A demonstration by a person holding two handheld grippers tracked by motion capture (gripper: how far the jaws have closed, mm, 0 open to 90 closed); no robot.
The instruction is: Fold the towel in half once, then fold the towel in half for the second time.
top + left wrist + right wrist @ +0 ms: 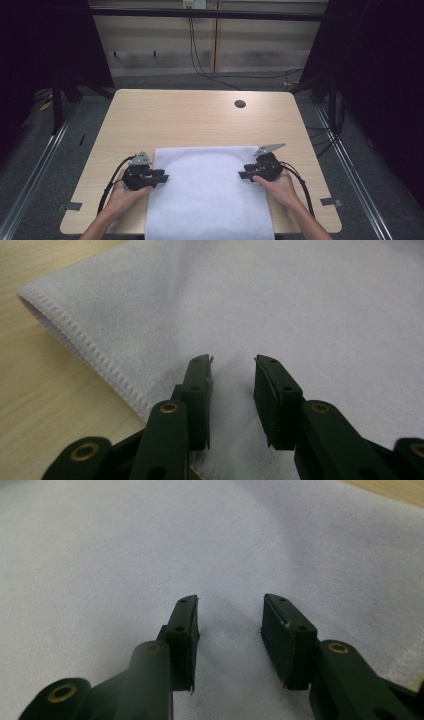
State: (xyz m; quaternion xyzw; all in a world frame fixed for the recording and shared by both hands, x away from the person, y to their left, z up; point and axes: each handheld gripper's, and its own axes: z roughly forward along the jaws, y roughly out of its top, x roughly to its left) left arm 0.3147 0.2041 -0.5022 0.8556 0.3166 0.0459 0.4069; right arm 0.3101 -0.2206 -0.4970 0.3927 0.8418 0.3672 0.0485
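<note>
Cloth: a white cloth (210,192) lies flat on the near half of the counter, at 6 o'clock from the counter's middle; its near end reaches the counter's front edge, and its stitched hem (95,352) shows in the left gripper view.
Cloth surface: smooth for the most part, with a slight pucker between the fingers in the right gripper view (230,640).
Left gripper: the left gripper (161,177) sits at the cloth's 9 o'clock edge, held in the person's left hand (122,195), pointing toward 3 o'clock over the cloth.
Left fingers: the fingers (197,390) stand narrowly apart just inside the hem, with cloth showing in the gap; whether the tips touch it I cannot tell.
Right gripper: the right gripper (245,175) sits at the cloth's 3 o'clock edge, held in the person's right hand (280,187), pointing toward 9 o'clock.
Right fingers: the fingers (184,630) are parted by a moderate gap over the cloth, clamping nothing.
Counter: a light wood counter (190,117), bare at its far half.
Cable hole: a dark round hole (240,104) toward 1 o'clock from the cloth, well apart from it.
Tape marks: a grey piece (73,205) at the counter's 8 o'clock corner, another (331,202) at its 4 o'clock corner.
</note>
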